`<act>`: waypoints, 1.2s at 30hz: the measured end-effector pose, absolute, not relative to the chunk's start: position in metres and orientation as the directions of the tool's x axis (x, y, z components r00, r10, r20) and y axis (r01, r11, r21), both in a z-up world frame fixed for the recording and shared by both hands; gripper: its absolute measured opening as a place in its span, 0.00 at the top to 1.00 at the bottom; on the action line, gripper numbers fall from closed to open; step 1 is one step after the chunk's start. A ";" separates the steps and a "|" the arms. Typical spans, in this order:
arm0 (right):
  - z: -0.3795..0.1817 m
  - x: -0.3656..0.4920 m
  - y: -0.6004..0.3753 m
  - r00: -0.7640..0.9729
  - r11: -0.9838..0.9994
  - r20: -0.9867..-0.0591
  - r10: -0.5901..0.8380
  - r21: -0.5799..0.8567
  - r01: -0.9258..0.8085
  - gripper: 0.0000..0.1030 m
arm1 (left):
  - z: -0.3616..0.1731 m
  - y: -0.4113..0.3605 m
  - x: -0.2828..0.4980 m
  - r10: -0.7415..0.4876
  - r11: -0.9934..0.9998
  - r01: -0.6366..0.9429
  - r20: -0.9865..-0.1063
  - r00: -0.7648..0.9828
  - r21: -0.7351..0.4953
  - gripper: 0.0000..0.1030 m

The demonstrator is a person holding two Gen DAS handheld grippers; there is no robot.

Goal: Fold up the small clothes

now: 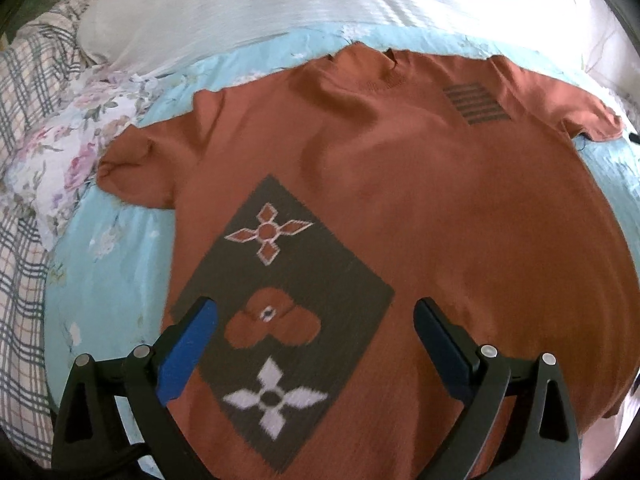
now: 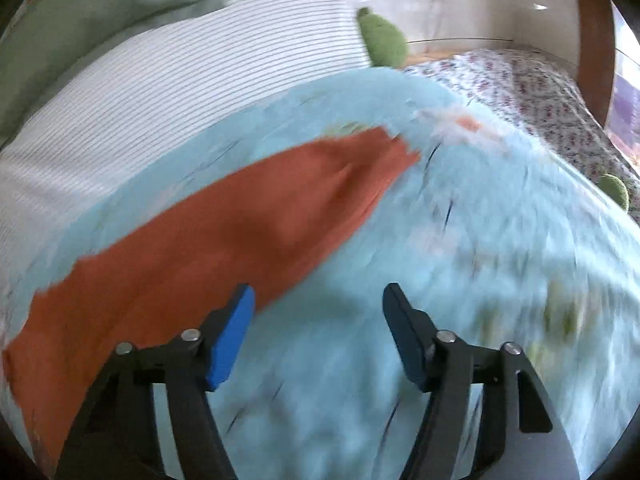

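Lay spread flat on the bed's light blue floral cover: a rust-orange T-shirt, front up, neck toward the far white striped bedding, both short sleeves out to the sides. Carried a dark diamond patch with flower shapes on the half nearer the camera, and a small block of dark stripes near the far shoulder. Beside the T-shirt's sleeve, a floral pillow and a plaid blanket.

Hovered above the T-shirt's patch: the left tool, blue pads wide apart, gripping nothing.

Seen blurred from the right wrist: the T-shirt as a long orange band across the blue cover, sleeve end pointing away. Poised just beside the T-shirt's edge, over bare cover: the right tool, pads partly apart, nothing between them, its near pad overlapping the orange edge in view; contact impossible to judge. Beyond the T-shirt, green cloth, two green fuzzy objects, and a small-flowered spread.

No containers anywhere in sight.
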State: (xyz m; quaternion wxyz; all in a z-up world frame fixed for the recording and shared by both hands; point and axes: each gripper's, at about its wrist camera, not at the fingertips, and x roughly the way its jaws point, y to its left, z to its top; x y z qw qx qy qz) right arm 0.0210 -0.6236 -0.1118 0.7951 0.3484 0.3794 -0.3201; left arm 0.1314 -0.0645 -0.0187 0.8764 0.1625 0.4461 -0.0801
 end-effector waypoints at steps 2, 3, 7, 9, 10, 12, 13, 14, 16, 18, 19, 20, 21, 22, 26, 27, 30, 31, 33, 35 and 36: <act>-0.123 0.031 -0.655 0.505 0.502 -0.825 -0.254 0.334 0.798 0.43 | -0.024 -0.071 0.141 0.017 0.930 0.289 -0.811 0.585 0.228 0.04; -0.126 0.035 -0.662 0.502 0.491 -0.824 -0.263 0.333 0.805 0.43 | -0.025 -0.074 0.145 0.024 0.927 0.290 -0.812 0.583 0.236 0.04; -0.154 0.036 -0.704 0.525 0.350 -0.816 -0.241 0.432 0.831 0.64 | -0.033 -0.085 0.163 0.024 0.927 0.296 -0.825 0.565 0.230 0.04; -0.160 0.037 -0.712 0.536 0.328 -0.808 -0.244 0.451 0.830 0.79 | -0.035 -0.089 0.169 0.021 0.927 0.300 -0.828 0.560 0.226 0.04; -0.160 0.041 -0.716 0.553 0.334 -0.800 -0.233 0.468 0.818 0.90 | -0.037 -0.091 0.172 0.017 0.927 0.302 -0.830 0.558 0.223 0.04; -0.148 0.044 -0.708 0.582 0.370 -0.778 -0.237 0.481 0.795 0.90 | -0.038 -0.094 0.175 0.011 0.927 0.306 -0.833 0.554 0.215 0.04; -0.138 0.048 -0.702 0.603 0.400 -0.762 -0.236 0.490 0.775 0.91 | -0.038 -0.094 0.176 0.004 0.928 0.309 -0.834 0.552 0.209 0.04; -0.127 0.053 -0.693 0.630 0.436 -0.743 -0.224 0.502 0.747 0.91 | -0.038 -0.094 0.176 0.000 0.928 0.311 -0.833 0.553 0.207 0.04; -0.106 0.067 -0.669 0.672 0.503 -0.717 -0.183 0.519 0.691 0.91 | -0.039 -0.093 0.174 -0.004 0.926 0.315 -0.830 0.558 0.207 0.04; -0.087 0.079 -0.642 0.713 0.553 -0.689 -0.129 0.547 0.629 0.91 | -0.040 -0.091 0.173 -0.007 0.926 0.316 -0.830 0.558 0.205 0.04; -0.080 0.086 -0.625 0.729 0.571 -0.677 -0.097 0.562 0.598 0.91 | -0.040 -0.088 0.173 -0.012 0.928 0.315 -0.831 0.556 0.197 0.04; -0.071 0.098 -0.604 0.750 0.591 -0.660 -0.045 0.588 0.553 0.91 | -0.041 -0.087 0.172 -0.017 0.931 0.314 -0.832 0.554 0.189 0.04; -0.065 0.107 -0.586 0.767 0.598 -0.641 0.006 0.617 0.511 0.91 | -0.041 -0.085 0.171 -0.022 0.933 0.312 -0.835 0.550 0.181 0.04; -0.062 0.113 -0.573 0.779 0.600 -0.626 0.042 0.639 0.481 0.91 | -0.041 -0.083 0.168 -0.030 0.935 0.310 -0.836 0.547 0.170 0.04; -0.054 0.163 -0.488 0.804 0.573 -0.526 0.277 0.762 0.301 0.91 | -0.037 -0.073 0.160 -0.062 0.943 0.307 -0.838 0.542 0.129 0.04; -0.053 0.172 -0.466 0.799 0.565 -0.509 0.319 0.779 0.271 0.91 | -0.035 -0.070 0.158 -0.068 0.944 0.306 -0.836 0.544 0.122 0.04; -0.051 0.207 -0.398 0.772 0.512 -0.436 0.463 0.842 0.169 0.91 | -0.031 -0.059 0.155 -0.081 0.950 0.295 -0.830 0.552 0.103 0.04; -0.051 0.221 -0.375 0.756 0.502 -0.422 0.500 0.853 0.143 0.91 | -0.030 -0.055 0.154 -0.090 0.953 0.290 -0.829 0.552 0.090 0.04; -0.056 0.244 -0.339 0.727 0.464 -0.392 0.564 0.878 0.113 0.91 | -0.029 -0.047 0.154 -0.105 0.956 0.284 -0.829 0.550 0.068 0.04; -0.056 0.260 -0.310 0.708 0.447 -0.378 0.596 0.889 0.099 0.91 | -0.029 -0.040 0.156 -0.112 0.958 0.280 -0.824 0.556 0.059 0.04; -0.059 0.271 -0.296 0.695 0.441 -0.373 0.615 0.893 0.090 0.91 | -0.029 -0.038 0.157 -0.119 0.959 0.280 -0.824 0.553 0.050 0.04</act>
